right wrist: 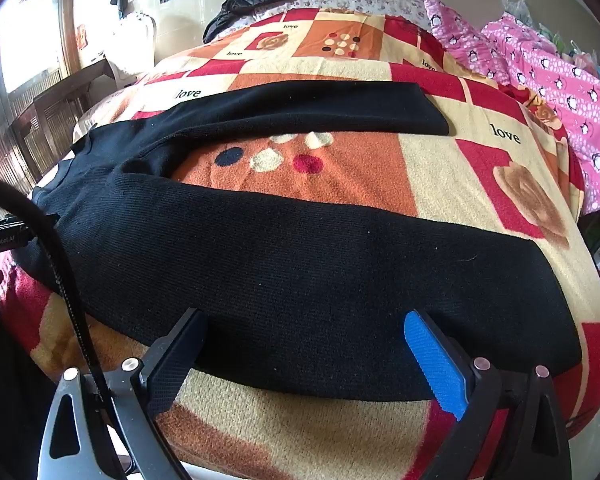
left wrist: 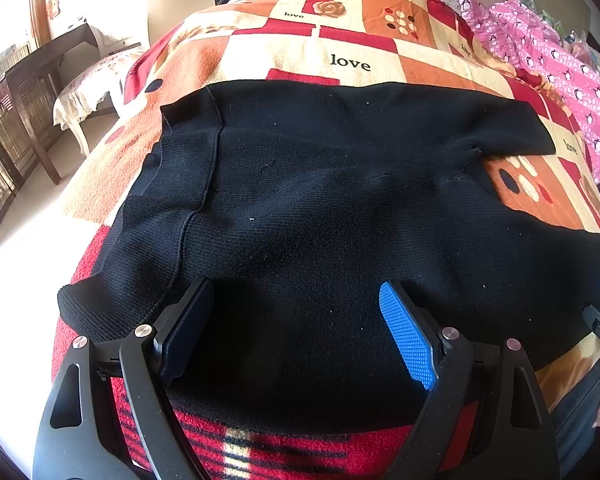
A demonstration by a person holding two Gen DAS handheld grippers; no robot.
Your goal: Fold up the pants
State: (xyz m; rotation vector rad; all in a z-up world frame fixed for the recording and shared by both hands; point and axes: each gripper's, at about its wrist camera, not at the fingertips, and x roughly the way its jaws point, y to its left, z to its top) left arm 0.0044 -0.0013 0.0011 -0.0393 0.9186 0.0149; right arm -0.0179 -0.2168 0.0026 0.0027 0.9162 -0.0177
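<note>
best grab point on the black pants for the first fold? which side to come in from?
Probably the near edge of the pants, coming from the bed's front. The near leg lies flat, its hem line running just ahead of the open right claw; the left claw hangs open over the waist end. Lifting that edge lets the near leg fold over the far leg.

One black pants (left wrist: pixel 320 208) (two legs), one patterned blanket (left wrist: pixel 352 40), two grippers (left wrist: pixel 296 332)

Pants (left wrist: pixel 320 184) lie spread on the blanket (left wrist: pixel 340 40); waist left, legs right; bedding (right wrist: pixel 560 80) behind right.
</note>
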